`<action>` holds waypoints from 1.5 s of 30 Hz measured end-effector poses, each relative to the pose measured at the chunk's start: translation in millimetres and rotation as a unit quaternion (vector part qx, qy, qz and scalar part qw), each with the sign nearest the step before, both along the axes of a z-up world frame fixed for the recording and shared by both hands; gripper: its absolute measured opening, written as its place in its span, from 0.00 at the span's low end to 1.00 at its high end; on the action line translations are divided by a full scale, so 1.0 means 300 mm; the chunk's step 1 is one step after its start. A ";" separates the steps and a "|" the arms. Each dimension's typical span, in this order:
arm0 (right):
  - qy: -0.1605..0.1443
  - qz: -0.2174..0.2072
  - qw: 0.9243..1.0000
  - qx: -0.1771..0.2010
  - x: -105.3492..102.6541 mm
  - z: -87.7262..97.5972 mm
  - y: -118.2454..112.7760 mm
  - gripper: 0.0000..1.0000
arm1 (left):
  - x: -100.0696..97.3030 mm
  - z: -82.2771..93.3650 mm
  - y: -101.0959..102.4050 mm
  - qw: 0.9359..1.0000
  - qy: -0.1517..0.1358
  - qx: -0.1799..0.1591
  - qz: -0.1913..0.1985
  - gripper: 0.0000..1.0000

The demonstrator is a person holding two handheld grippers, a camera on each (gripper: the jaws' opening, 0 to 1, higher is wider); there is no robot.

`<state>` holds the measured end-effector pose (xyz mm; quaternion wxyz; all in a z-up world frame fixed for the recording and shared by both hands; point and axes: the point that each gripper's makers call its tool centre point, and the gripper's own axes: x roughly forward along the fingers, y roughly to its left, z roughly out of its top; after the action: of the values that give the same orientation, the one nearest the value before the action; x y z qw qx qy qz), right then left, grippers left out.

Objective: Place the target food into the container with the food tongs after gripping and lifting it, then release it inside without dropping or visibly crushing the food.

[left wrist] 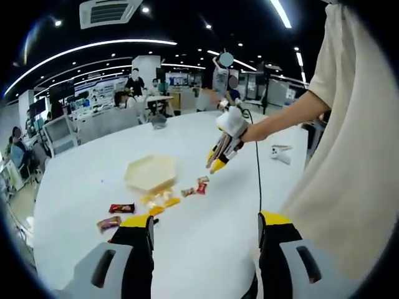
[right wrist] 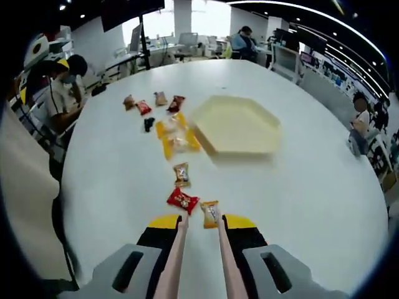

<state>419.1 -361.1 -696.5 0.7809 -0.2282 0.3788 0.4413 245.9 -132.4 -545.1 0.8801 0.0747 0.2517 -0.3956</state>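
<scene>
My food tongs (right wrist: 198,252) run forward between the jaws of the right gripper (right wrist: 201,225), which are clenched on their pink arms; the tong tips are parted and sit either side of an orange-wrapped candy (right wrist: 211,213) lying on the white round table (right wrist: 312,187). Just at its 9 o'clock is a red-wrapped candy (right wrist: 182,200), and at 12 o'clock from that a small brown-and-gold candy (right wrist: 181,174). Further out at 12 o'clock lies a yellow-edged clear packet (right wrist: 176,137), touching the left rim of the cream hexagonal tray (right wrist: 237,126), which I take as the container. Beyond the packet, a scatter of small wrapped snacks (right wrist: 153,103) sits near the far table edge.

In the left gripper view I see the right gripper pitched steeply down toward the table, held by a gloved hand (left wrist: 233,123) on an outstretched arm coming from 3 o'clock. My left gripper (left wrist: 206,230) hangs well back above the table with its jaws released and wide apart, holding nothing.
</scene>
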 end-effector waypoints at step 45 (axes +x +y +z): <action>0.028 0.058 0.997 -0.048 0.070 -0.171 0.010 0.24 | 0.010 -0.010 0.002 0.997 0.009 -0.004 0.079 0.66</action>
<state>440.0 -358.0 -747.7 0.7307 -0.2748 0.4076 0.4736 248.8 -131.8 -548.2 0.9066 0.0476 0.2633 -0.3264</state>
